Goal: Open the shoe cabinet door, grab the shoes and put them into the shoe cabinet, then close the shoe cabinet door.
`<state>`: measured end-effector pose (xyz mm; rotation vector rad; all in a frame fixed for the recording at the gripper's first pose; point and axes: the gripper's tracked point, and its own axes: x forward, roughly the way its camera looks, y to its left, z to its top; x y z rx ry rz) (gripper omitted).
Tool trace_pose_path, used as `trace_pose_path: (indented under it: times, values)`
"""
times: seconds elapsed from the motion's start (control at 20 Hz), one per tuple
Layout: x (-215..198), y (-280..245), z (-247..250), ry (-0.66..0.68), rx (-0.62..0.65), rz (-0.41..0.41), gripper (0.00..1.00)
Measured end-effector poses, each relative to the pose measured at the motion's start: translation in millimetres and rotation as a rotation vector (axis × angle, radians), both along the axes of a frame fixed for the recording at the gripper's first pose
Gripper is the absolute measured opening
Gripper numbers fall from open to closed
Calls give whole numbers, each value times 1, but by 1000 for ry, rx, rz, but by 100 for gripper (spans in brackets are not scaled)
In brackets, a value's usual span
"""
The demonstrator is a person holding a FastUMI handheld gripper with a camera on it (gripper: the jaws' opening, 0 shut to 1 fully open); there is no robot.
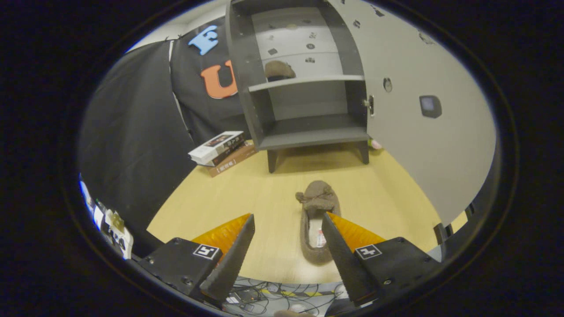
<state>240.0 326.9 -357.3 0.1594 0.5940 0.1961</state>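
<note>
A grey shoe cabinet (pixel 304 88) stands at the back of a pale wooden surface (pixel 387 198), its door (pixel 423 132) swung wide open to the right. One brown slipper (pixel 279 69) already sits on its middle shelf. A second slipper (pixel 318 220) lies on the surface, just beside the right finger of the spread, empty claw (pixel 288 222). Grabbing, shelving and closing seem left. Stacked books (pixel 222 152) lie left of the cabinet; the route ahead looks open.

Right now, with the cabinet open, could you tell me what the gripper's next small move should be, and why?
Probably shift right and lower: the open gripper has the slipper against its right finger, not centred. One slipper already sits on the cabinet shelf, with the door swung open.
</note>
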Motion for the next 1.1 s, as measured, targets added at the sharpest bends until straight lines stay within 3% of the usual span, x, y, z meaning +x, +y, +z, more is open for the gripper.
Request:
trace_pose_path:
  times: [0.4,0.9,1.1]
  values:
    - [63,15,-69,144,60,-45,97]
    - [118,25,-97,171,30,-43,97]
    - [119,16,-102,192,11,-50,86]
